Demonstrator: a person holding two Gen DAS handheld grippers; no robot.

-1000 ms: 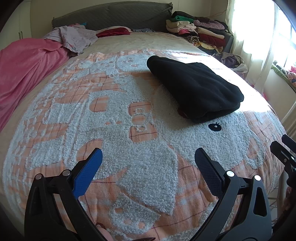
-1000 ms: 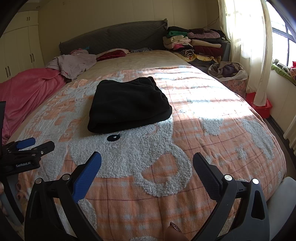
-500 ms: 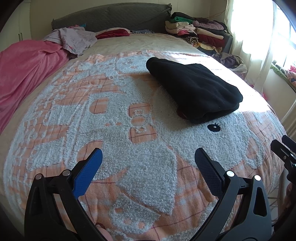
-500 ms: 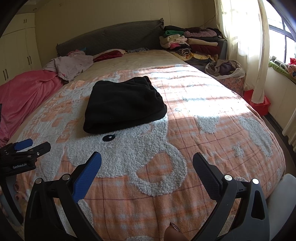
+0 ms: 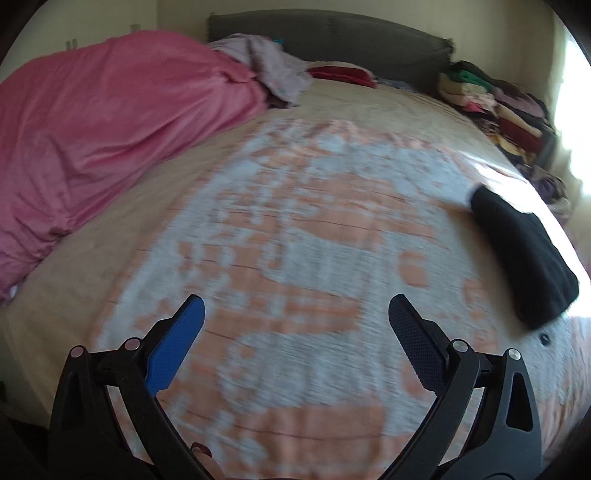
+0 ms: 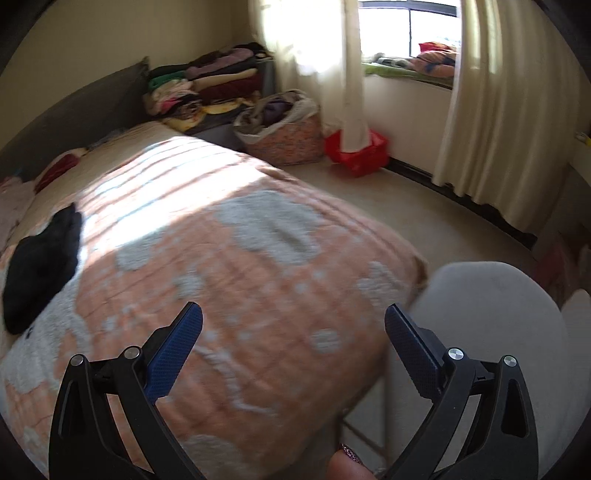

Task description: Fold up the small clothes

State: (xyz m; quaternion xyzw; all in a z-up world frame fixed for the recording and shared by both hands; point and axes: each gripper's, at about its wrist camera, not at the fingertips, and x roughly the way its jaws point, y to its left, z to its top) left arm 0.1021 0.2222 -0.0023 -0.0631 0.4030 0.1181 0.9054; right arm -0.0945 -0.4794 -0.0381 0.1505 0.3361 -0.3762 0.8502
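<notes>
Above the orange bedspread (image 5: 295, 229) — left gripper (image 5: 295, 314) and right gripper (image 6: 293, 317) both spread wide, empty — folded black garment (image 5: 524, 254) well aside.

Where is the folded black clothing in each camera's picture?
Left wrist view: the folded black garment lies at the right edge, on the orange and white blanket.
Right wrist view: the same garment lies at the left edge.
Shared landmark: the stack of folded clothes beside the headboard.

Daylit room, motion-blurred fisheye views.
Sunlight was admitted through the window (image 6: 410, 22), the curtains (image 6: 491, 110) were overexposed, the bedspread (image 5: 295, 258) was smeared by blur, and edges were bent and darkened.
</notes>
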